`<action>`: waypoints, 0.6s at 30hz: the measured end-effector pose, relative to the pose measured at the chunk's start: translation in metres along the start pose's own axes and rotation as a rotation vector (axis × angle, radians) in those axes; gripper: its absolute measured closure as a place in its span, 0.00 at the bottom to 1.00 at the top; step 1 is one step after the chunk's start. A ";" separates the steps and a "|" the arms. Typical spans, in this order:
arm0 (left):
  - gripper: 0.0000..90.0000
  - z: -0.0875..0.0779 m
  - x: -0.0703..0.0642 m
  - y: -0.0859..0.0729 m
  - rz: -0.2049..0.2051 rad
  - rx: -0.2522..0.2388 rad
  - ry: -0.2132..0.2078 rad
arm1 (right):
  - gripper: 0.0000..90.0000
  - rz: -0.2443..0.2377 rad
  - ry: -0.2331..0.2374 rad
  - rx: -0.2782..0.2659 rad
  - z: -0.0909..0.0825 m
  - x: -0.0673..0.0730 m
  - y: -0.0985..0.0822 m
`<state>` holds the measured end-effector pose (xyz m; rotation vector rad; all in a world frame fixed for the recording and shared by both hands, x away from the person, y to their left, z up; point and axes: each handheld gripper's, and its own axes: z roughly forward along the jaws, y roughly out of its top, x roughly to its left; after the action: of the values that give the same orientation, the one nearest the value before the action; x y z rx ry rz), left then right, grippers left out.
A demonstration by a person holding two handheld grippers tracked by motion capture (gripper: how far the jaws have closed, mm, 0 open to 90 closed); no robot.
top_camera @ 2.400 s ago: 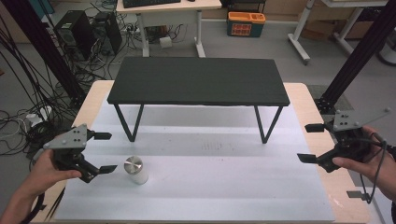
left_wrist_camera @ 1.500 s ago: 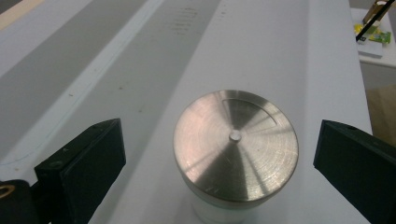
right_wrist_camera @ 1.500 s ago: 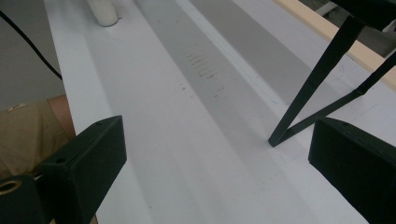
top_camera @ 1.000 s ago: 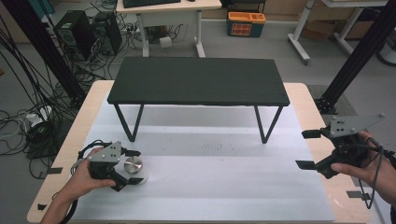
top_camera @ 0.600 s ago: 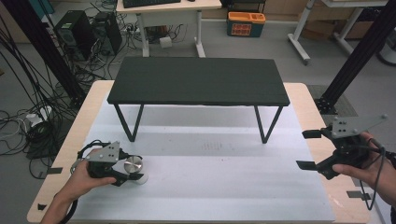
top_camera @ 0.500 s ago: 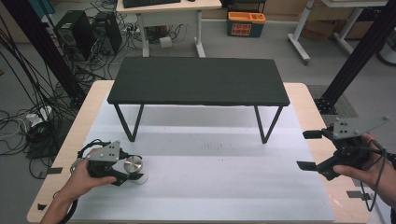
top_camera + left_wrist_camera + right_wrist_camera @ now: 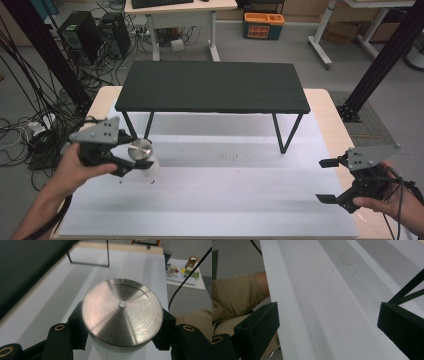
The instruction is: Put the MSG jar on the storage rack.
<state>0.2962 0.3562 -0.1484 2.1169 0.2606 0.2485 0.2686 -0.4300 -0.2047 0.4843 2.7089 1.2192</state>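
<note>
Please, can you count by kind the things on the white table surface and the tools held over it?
White cylindrical container with round brushed-metal lid: 1
Black rectangular low table with thin metal legs: 1
Hand-held black two-jaw tools: 2, the left tool and the right tool
Total: 4

My left gripper (image 7: 131, 157) sits at the left side of the table, jaws clamped on the white jar with the metal lid (image 7: 122, 315), one on each side just under the lid. My left hand (image 7: 80, 167) wraps the body, forearm coming in from the bottom-left corner. My right gripper (image 7: 327, 181) sits at the right edge of the table, jaws spread wide, nothing between them. My right hand (image 7: 385, 197) grips it from behind, cable trailing down.
</note>
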 end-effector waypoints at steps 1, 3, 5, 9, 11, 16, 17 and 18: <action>0.47 -0.004 0.004 0.009 -0.011 -0.030 -0.005 | 0.05 -0.006 0.005 0.001 -0.001 0.000 0.000; 0.47 -0.011 0.007 0.031 0.001 -0.076 0.007 | 0.05 -0.009 0.008 -0.006 -0.003 0.000 -0.001; 0.47 -0.017 0.012 0.055 0.016 -0.111 0.019 | 0.05 -0.020 0.010 0.003 -0.005 -0.001 0.002; 0.47 -0.019 0.021 0.100 0.051 -0.135 0.030 | 0.05 -0.042 0.005 -0.009 -0.015 -0.002 0.007; 0.47 -0.014 0.034 0.128 0.066 -0.159 0.016 | 0.05 -0.055 0.003 -0.010 -0.019 -0.005 0.011; 0.47 0.007 0.054 0.175 0.103 -0.175 0.024 | 0.05 -0.065 0.002 -0.011 -0.025 -0.010 0.017; 0.47 0.015 0.061 0.188 0.119 -0.167 0.026 | 0.05 -0.060 0.004 -0.003 -0.025 -0.013 0.019; 0.47 0.023 0.067 0.196 0.123 -0.163 0.026 | 0.05 -0.060 0.004 -0.003 -0.025 -0.013 0.019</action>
<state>0.3840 0.2541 0.0112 1.9717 0.1209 0.3573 0.2795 -0.4406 -0.1736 0.3980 2.7038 1.2103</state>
